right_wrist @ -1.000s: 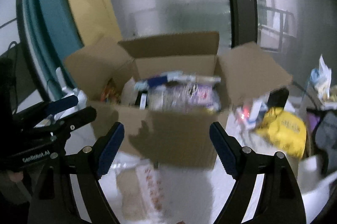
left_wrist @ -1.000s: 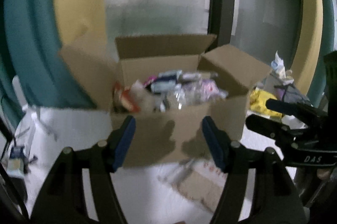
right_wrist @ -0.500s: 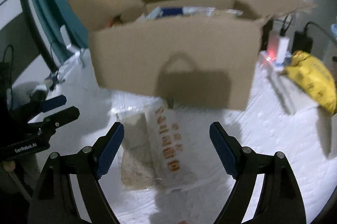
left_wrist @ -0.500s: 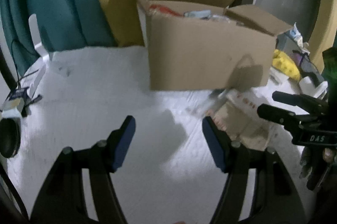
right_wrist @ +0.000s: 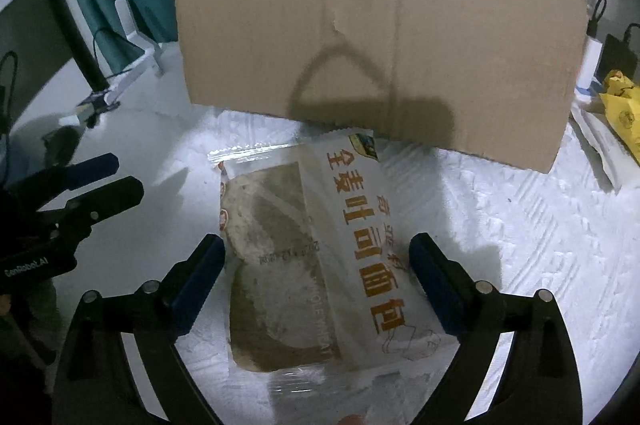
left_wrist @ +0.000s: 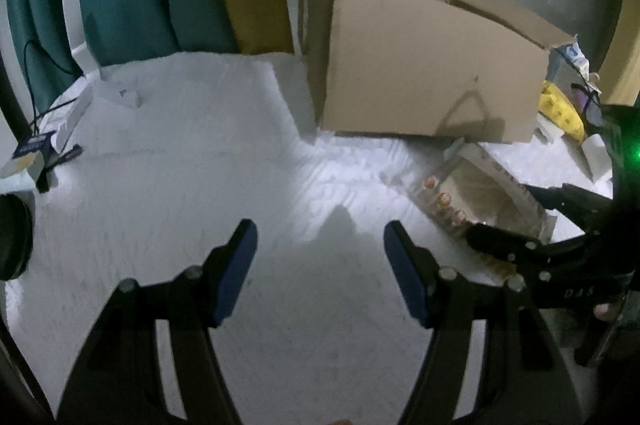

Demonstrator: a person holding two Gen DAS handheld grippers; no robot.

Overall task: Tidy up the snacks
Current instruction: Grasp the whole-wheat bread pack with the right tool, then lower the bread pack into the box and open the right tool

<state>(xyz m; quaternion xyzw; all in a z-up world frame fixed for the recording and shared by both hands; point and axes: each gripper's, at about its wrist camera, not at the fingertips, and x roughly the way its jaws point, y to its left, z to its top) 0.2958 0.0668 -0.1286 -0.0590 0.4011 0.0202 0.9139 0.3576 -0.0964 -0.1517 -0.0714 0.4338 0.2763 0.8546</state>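
Left gripper (left_wrist: 320, 265): jaws apart, nothing betw. them, over bare white cloth (left_wrist: 168, 161); free room all round.
Bread pack (right_wrist: 316, 257): flat on cloth just in front of box, far end near box's front wall. Clear wrap, white band w/ orange print, brown loaf visible.
Right gripper (right_wrist: 316, 269): jaws just opened wider, straddling pack, pads not pressing it.
Box (right_wrist: 380, 37): cardboard, flaps up, wall blocks way ahead.

box (right_wrist: 380, 37): matt cardboard | bread packet (right_wrist: 320, 253): glossy plastic | tabletop (left_wrist: 180, 165): perhaps textured cloth
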